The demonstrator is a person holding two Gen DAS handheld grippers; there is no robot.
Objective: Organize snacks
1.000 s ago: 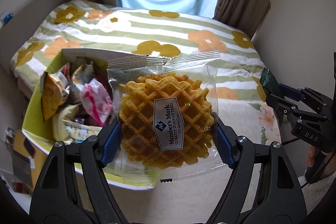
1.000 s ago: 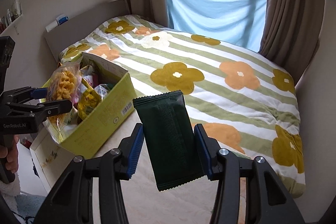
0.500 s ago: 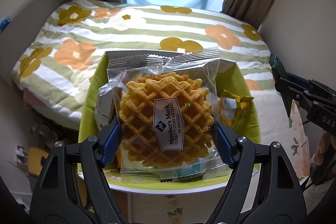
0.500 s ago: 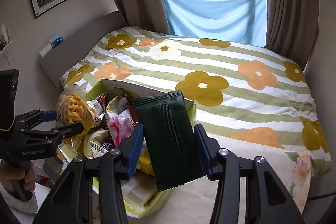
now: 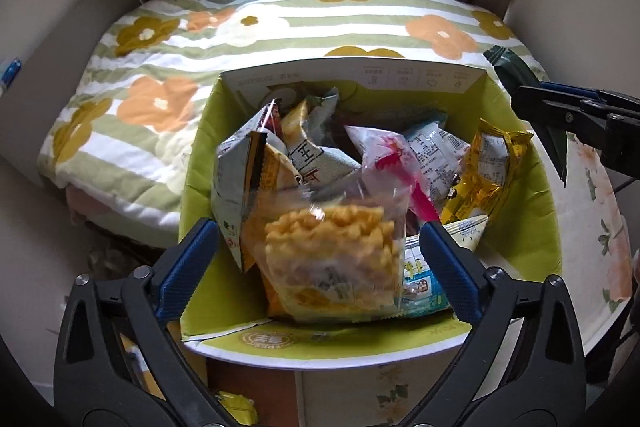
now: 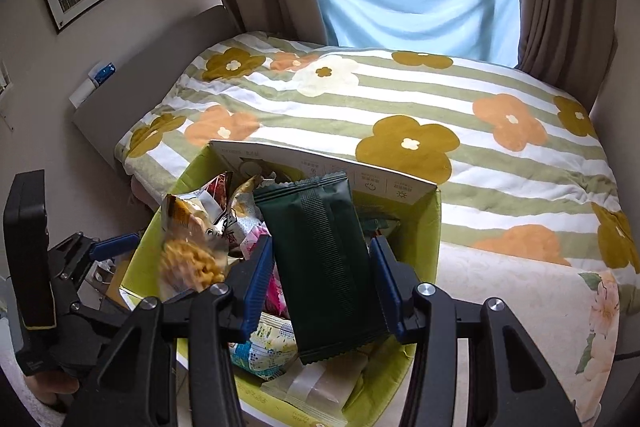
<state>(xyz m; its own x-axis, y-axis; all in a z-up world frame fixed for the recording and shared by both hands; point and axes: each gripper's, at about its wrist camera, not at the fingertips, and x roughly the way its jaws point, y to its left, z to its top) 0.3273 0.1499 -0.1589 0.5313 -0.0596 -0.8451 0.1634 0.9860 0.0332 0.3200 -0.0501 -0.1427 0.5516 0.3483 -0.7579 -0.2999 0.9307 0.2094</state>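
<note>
1. The left gripper (image 5: 318, 269) has just been opening; the waffle packet (image 5: 334, 261) drops free between its jaws into the green box (image 5: 532, 227).
2. The right gripper (image 6: 322, 281) clamps the dark green packet (image 6: 324, 267) over the box; it should lower before releasing.

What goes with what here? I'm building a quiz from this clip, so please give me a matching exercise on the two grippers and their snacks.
Things:
1. left gripper
2. right gripper
3. waffle packet
4. dark green packet

States:
a. clamped upright between blue pads
b. jaws wide, just opened
c. blurred, loose over the green box
d. shut on a packet

Pairs: 1-b, 2-d, 3-c, 4-a
</note>
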